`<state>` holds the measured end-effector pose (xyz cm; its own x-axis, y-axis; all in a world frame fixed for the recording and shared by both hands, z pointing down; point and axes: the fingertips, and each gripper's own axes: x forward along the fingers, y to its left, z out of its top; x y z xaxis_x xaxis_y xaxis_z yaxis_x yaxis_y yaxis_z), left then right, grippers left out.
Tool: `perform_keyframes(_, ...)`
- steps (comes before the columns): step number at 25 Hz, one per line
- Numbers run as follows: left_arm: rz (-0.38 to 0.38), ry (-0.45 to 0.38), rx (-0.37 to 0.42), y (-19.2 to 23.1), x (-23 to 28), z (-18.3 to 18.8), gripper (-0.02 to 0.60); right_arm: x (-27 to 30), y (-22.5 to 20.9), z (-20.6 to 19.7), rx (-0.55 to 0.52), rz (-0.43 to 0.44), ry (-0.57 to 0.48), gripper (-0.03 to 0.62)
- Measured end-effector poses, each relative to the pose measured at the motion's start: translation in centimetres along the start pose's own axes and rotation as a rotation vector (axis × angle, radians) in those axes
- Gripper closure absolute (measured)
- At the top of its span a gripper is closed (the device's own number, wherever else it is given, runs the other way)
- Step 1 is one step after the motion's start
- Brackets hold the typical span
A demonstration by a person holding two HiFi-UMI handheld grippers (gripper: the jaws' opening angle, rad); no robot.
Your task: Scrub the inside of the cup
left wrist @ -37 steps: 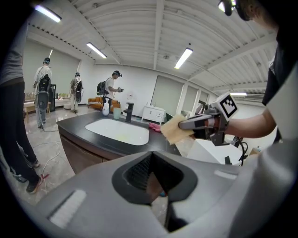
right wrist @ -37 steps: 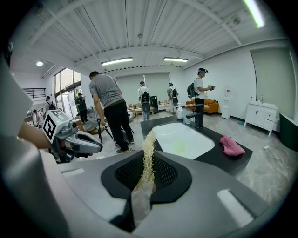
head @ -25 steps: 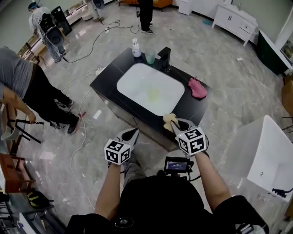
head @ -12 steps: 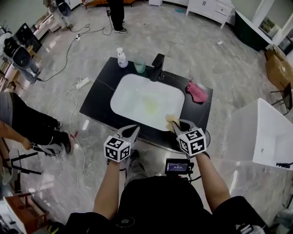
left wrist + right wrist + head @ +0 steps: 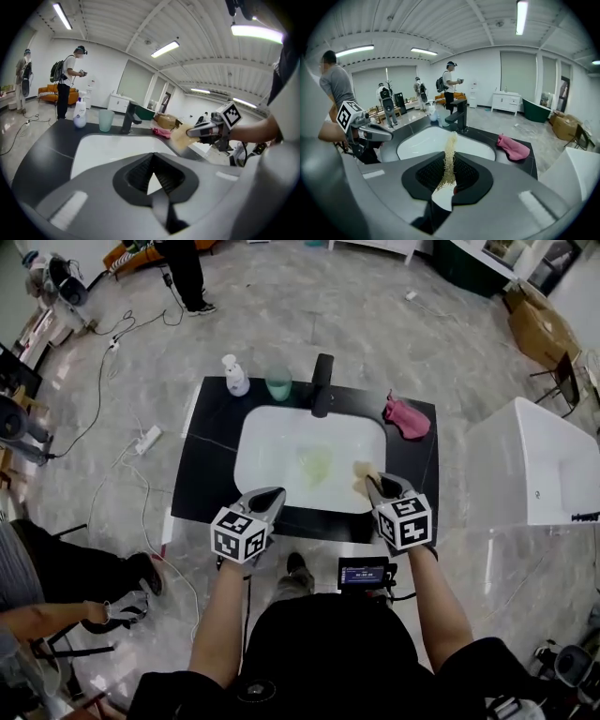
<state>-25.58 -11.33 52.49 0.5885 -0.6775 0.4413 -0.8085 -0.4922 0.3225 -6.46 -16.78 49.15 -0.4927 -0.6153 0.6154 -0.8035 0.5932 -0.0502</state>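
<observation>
- Since a second ago we have turned, so the black counter (image 5: 211, 456) now sits straight in front of us.
- Its white basin (image 5: 272, 446) fills the middle.
- Our left gripper (image 5: 270, 497) hangs by the near edge, jaws pressed together, holding nothing.
- Our right gripper (image 5: 375, 486) pinches a yellow sponge (image 5: 364, 474) over the basin's near right corner.
- The green cup (image 5: 278, 383) stands at the back, between the soap bottle (image 5: 234, 378) and the tap (image 5: 322, 385), well apart from both grippers.

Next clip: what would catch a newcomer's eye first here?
The white sink sunk in a black counter fills the middle of the head view. The right gripper hangs over its near right corner, shut on a yellowish scrubber; the green cup stands untouched beside the faucet.
</observation>
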Motion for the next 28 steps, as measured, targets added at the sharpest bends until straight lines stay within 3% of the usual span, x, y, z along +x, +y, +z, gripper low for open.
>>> perform_keyframes(5, -0.112, -0.033, 0.011, -0.5, 1.2, 0.8, 0.581, 0.1, 0.8, -0.1, 0.034, -0.036, 0.008, 0.549)
perform_keyframes(14, -0.112, -0.051, 0.001, -1.2, 3.1, 1.7, 0.581, 0.1, 0.1, 0.7, 0.043, -0.007, -0.009, 0.549)
perform_keyframes(19, -0.164, -0.058, -0.019, -3.1, 3.6, 3.0, 0.581, 0.3, -0.1, 1.8, 0.028, 0.034, -0.028, 0.549)
perform_keyframes(28, -0.087, -0.034, -0.010, -3.3, 3.9, 2.8, 0.581, 0.7, -0.5, 1.3, 0.019, 0.091, -0.027, 0.549)
